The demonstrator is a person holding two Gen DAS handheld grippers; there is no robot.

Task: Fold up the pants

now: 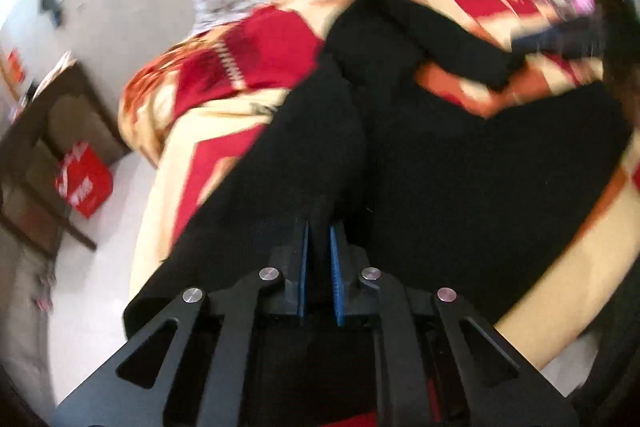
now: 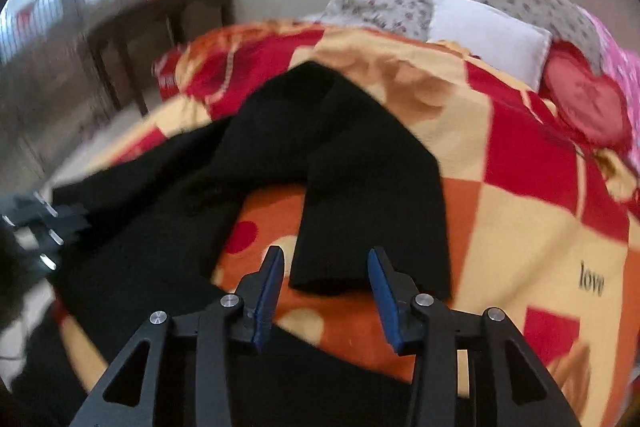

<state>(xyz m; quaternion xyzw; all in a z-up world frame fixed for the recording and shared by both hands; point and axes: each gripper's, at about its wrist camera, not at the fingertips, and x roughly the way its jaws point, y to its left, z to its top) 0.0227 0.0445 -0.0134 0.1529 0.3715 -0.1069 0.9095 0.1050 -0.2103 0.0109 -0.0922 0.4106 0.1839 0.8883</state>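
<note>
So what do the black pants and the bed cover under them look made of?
Pants: soft matte black fabric, maybe knit or fleece, since it drapes in thick folds without shine. Bed cover: printed plush-looking blanket in red, orange and cream; blur leaves the weave unclear.

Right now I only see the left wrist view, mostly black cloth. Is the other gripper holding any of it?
Observer: No. The right gripper stands open, and its pads press on nothing.
Operator: Where is the nearest cloth to it?
Observer: One leg of the black pants ends in a hem right at its fingertips and lies on the blanket.
Operator: Is anything written on that blanket?
Observer: Yes, the word "love" is printed to the right of that leg.
</note>
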